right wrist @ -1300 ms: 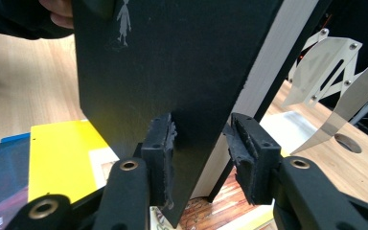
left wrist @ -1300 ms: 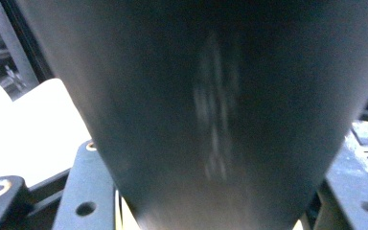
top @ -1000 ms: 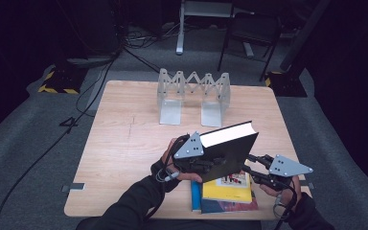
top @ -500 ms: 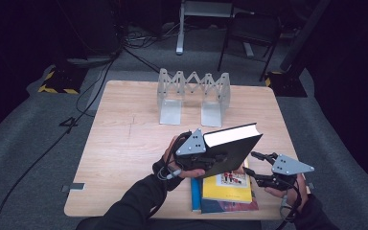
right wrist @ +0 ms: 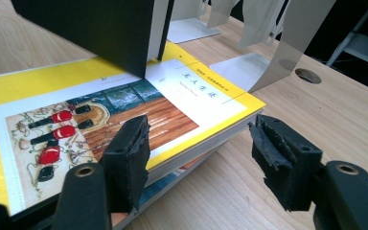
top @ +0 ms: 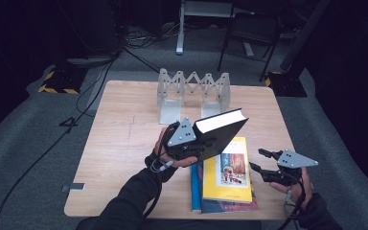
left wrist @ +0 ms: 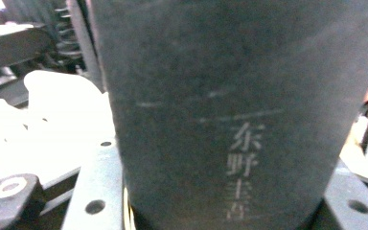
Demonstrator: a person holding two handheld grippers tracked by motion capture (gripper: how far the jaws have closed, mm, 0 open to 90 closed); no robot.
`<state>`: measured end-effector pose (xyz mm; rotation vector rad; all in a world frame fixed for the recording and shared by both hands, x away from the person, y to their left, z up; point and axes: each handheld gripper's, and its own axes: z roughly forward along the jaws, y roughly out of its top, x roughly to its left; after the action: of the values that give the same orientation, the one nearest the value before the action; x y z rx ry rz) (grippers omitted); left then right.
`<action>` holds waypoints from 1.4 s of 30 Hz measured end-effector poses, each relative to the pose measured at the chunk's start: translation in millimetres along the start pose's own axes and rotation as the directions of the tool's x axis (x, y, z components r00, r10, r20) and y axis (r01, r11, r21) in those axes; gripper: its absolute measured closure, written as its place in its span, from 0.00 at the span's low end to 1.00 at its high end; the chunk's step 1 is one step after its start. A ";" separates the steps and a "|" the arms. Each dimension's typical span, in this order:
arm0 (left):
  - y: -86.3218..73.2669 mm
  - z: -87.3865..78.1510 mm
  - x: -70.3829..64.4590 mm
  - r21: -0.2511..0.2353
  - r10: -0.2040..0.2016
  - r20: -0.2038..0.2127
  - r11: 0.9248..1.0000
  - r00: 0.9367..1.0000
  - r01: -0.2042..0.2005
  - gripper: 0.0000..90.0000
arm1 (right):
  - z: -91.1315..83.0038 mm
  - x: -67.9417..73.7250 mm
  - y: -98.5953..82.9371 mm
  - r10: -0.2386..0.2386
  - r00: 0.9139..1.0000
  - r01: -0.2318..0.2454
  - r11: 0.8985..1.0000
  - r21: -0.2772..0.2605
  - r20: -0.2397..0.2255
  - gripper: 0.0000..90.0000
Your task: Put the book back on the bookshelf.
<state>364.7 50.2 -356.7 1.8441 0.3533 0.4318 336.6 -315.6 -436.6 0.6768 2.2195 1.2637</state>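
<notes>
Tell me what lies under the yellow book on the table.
Under the yellow book a blue book shows along the left edge and a reddish cover at the near edge; their faces are covered, so titles cannot be read.

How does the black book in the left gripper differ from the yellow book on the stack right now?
The black book is plain dark with faint spine characters; the yellow book has a bright cover with a picture panel. The black book is lifted off the table and tilted, clamped by the left gripper; the yellow book lies flat on top of the stack, untouched. The right gripper stands open beside the yellow book's corner. Both are closed books.
</notes>
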 end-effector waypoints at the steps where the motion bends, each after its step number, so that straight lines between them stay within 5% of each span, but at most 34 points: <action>1: -0.7 -1.9 3.0 -0.001 -0.006 -0.014 1.000 1.000 0.006 0.58 | 0.2 0.1 -0.2 -0.001 1.000 0.001 1.000 0.004 0.000 0.42; 4: -2.5 -5.6 8.9 -0.007 -0.019 -0.035 1.000 0.999 0.019 0.58 | 0.3 0.2 -0.7 0.000 1.000 0.000 1.000 0.010 0.003 0.42; 7: -7.0 -12.9 22.0 -0.013 -0.037 -0.102 0.999 0.994 0.036 0.58 | 0.7 -0.5 -1.0 -0.003 1.000 0.003 1.000 0.009 0.005 0.42; 12: -16.9 -20.3 41.5 -0.010 -0.066 -0.209 0.998 0.976 0.065 0.59 | 0.9 0.0 -1.5 -0.001 1.000 0.001 1.000 0.007 -0.006 0.42; 18: -25.8 -25.5 58.5 -0.018 -0.109 -0.266 0.994 0.958 0.108 0.59 | 1.7 1.3 -1.9 -0.009 1.000 0.009 1.000 0.017 -0.004 0.42; 20: -29.8 -26.1 67.0 -0.014 -0.119 -0.305 0.993 0.945 0.121 0.59 | 1.6 0.8 -2.0 -0.004 1.000 0.004 1.000 0.015 -0.005 0.42; 21: -29.8 -26.1 67.0 -0.014 -0.119 -0.305 0.993 0.945 0.121 0.59 | 1.6 0.8 -2.0 -0.004 1.000 0.004 1.000 0.015 -0.005 0.42; 23: -33.2 -25.5 72.2 -0.022 -0.144 -0.333 0.989 0.932 0.145 0.59 | 1.8 -0.1 -2.7 0.005 1.000 -0.005 1.000 0.017 -0.002 0.42; 26: -36.1 -22.2 78.5 0.006 -0.121 -0.396 0.991 0.910 0.134 0.59 | 2.9 0.4 -3.3 0.002 1.000 -0.002 1.000 0.020 -0.003 0.42; 33: -42.7 -18.0 94.4 -0.004 -0.163 -0.458 0.983 0.874 0.182 0.59 | 8.8 7.4 -4.7 -0.030 0.999 0.031 0.998 0.054 -0.014 0.43; 36: -48.2 -12.8 100.8 -0.017 -0.187 -0.499 0.978 0.846 0.206 0.59 | 8.8 6.9 -5.3 -0.026 1.000 0.027 0.998 0.050 -0.014 0.43; 40: -54.4 -3.3 106.9 -0.026 -0.206 -0.539 0.973 0.817 0.228 0.59 | 8.1 5.8 -6.1 -0.022 1.000 0.023 0.998 0.051 -0.012 0.43; 41: -54.4 -3.3 106.9 -0.026 -0.206 -0.539 0.973 0.817 0.228 0.59 | 8.3 5.9 -6.1 -0.023 1.000 0.023 0.998 0.051 -0.012 0.43; 42: -57.1 1.3 108.4 -0.032 -0.212 -0.554 0.972 0.805 0.234 0.59 | 8.5 5.8 -6.2 -0.022 1.000 0.023 0.998 0.052 -0.013 0.43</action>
<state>459.9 114.9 -398.7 1.6558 0.9748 0.8015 336.5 -309.3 -446.9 0.6632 2.2703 1.2061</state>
